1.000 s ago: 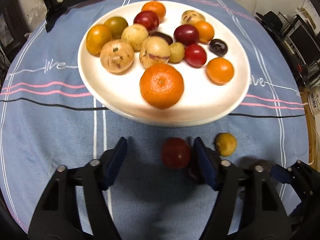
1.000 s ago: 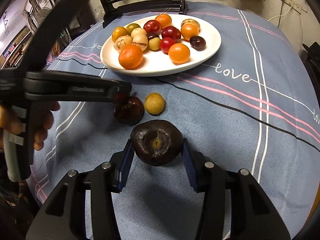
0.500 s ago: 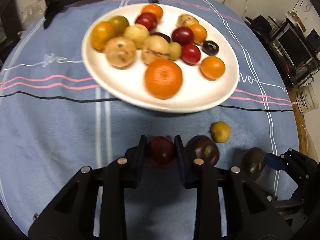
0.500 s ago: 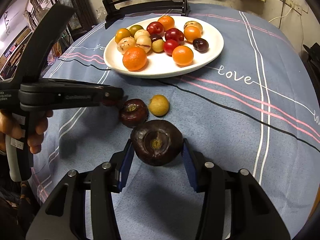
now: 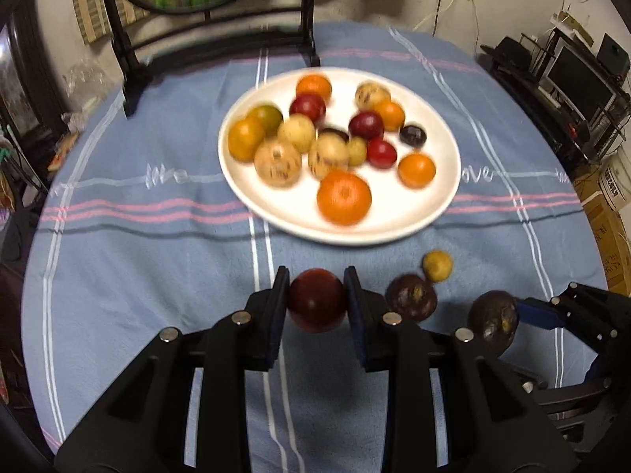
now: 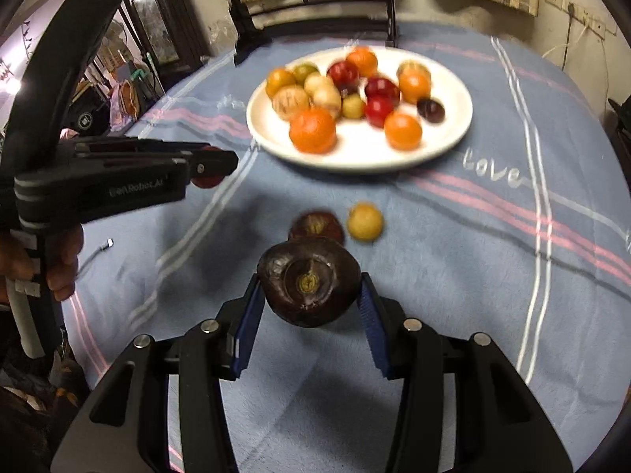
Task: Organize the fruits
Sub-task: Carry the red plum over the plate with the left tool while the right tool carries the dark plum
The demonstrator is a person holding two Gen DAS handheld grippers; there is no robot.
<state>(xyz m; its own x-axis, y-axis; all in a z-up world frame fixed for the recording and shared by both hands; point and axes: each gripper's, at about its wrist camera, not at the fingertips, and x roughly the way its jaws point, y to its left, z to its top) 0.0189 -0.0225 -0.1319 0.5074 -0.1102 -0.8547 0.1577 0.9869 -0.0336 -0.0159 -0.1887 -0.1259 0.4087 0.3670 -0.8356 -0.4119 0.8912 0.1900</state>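
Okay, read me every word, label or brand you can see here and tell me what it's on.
"love": stitched in white on the blue tablecloth, right of the white plate.
Same word left of the plate, smeared by motion blur.
Pale brand lettering on the left tool body: too blurred to read.
Print on cardboard boxes: too small.

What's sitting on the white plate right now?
The white plate holds a loose cluster of small fruits: oranges, red, dark purple and pale speckled ones, with a large orange nearest. Some overlap, so an exact count is uncertain.

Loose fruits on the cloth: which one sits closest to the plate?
The small yellow fruit; it lies nearer the plate than the dark purple fruit beside it.
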